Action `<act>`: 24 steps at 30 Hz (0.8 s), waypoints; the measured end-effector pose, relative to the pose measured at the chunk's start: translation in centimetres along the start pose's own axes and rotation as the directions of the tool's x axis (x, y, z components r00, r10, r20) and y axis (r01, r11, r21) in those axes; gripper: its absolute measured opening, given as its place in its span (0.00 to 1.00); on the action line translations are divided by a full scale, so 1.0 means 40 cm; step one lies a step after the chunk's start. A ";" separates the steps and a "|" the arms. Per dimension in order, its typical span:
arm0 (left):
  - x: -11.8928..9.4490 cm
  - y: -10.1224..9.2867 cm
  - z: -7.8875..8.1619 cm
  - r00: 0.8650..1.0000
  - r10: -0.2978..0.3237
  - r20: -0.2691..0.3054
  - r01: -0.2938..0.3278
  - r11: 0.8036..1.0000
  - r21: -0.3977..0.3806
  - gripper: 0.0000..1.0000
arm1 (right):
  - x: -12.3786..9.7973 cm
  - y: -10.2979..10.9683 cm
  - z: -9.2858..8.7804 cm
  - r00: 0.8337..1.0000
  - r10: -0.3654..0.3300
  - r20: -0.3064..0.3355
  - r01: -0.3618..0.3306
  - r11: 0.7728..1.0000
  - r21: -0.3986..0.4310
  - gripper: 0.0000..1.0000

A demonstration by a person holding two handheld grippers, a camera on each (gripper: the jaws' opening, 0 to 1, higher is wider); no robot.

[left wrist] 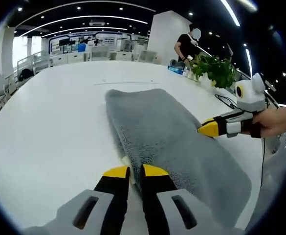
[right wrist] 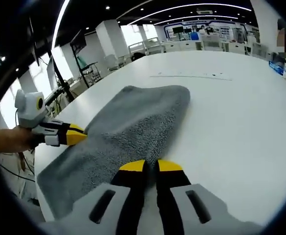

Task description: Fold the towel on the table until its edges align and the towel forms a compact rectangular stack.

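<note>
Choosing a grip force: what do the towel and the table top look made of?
Towel: soft grey terry cloth, going by its fuzzy looped pile and limp folds. Table: hard, smooth white surface with a faint sheen, probably laminate or painted board; the pictures leave that open.

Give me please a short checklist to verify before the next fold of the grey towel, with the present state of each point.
1. Left gripper closed on the near edge of the towel: ok, jaws nearly together on the edge.
2. Right gripper closed on the opposite edge: ok.
3. Towel fully on the table: ok.
4. Edges aligned: cannot tell, layers hidden.
5. Potted plant apart from the towel: ok.
</note>
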State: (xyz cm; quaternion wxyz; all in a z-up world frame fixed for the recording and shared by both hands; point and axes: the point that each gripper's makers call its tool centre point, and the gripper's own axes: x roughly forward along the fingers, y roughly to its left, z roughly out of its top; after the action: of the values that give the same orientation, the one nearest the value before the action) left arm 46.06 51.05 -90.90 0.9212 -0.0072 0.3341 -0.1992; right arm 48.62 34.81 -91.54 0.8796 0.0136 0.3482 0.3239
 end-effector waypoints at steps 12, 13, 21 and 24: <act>0.002 -0.017 -0.002 0.999 0.040 -0.025 -0.037 0.993 0.114 0.07 | 0.001 -0.001 -0.004 0.999 -0.039 -0.023 0.036 0.992 -0.122 0.04; 0.002 -0.023 -0.003 0.999 0.039 -0.038 -0.033 0.989 0.142 0.07 | -0.002 -0.003 -0.007 0.998 -0.043 -0.046 0.036 0.989 -0.144 0.04; 0.008 -0.083 -0.013 0.996 -0.008 -0.085 0.027 0.975 0.222 0.06 | -0.054 -0.030 -0.039 0.996 -0.066 -0.066 0.052 0.979 -0.198 0.04; 0.012 -0.120 -0.021 0.996 -0.047 -0.080 0.061 0.980 0.191 0.06 | -0.081 -0.044 -0.052 0.993 -0.101 -0.064 0.083 0.966 -0.244 0.04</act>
State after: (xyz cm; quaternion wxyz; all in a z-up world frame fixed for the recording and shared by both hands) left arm 44.13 46.57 -91.14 0.8986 0.0808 0.3473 -0.2558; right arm 46.53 31.11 -91.59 0.8750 -0.1218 0.3395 0.3228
